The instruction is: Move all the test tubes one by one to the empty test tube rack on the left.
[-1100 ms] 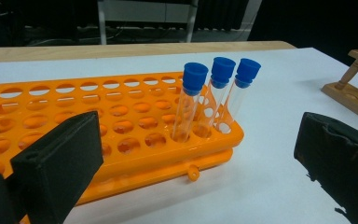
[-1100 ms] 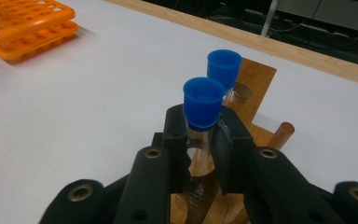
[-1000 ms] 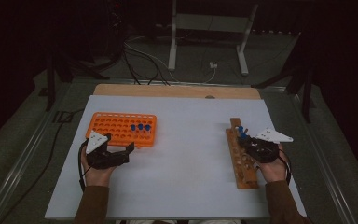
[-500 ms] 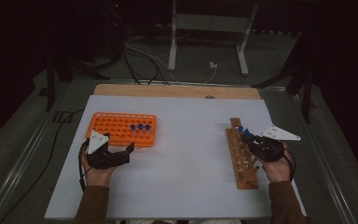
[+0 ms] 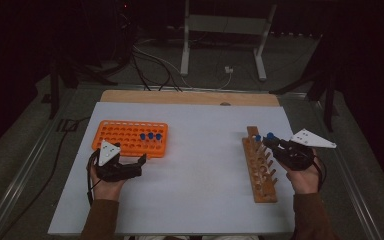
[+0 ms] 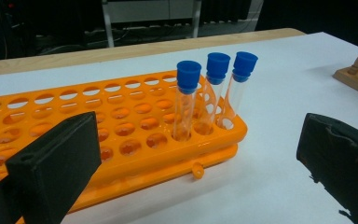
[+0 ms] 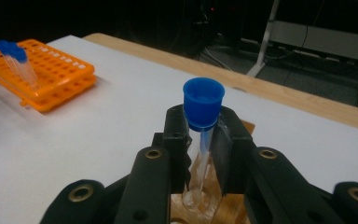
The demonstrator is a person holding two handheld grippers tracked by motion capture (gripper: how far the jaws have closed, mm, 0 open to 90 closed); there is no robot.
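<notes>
The right claw (image 7: 204, 140) pinches a clear blue-capped test tube (image 7: 201, 135) just above the wooden peg rack (image 5: 260, 165) at the desk's three o'clock. The left claw (image 5: 130, 167) rests spread beside the orange plastic tube rack (image 5: 125, 137) at nine o'clock.

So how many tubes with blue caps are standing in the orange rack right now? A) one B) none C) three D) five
C: the left gripper view shows three blue-capped tubes standing side by side in holes at one end of the orange rack, and the high view shows the same three caps there.
</notes>
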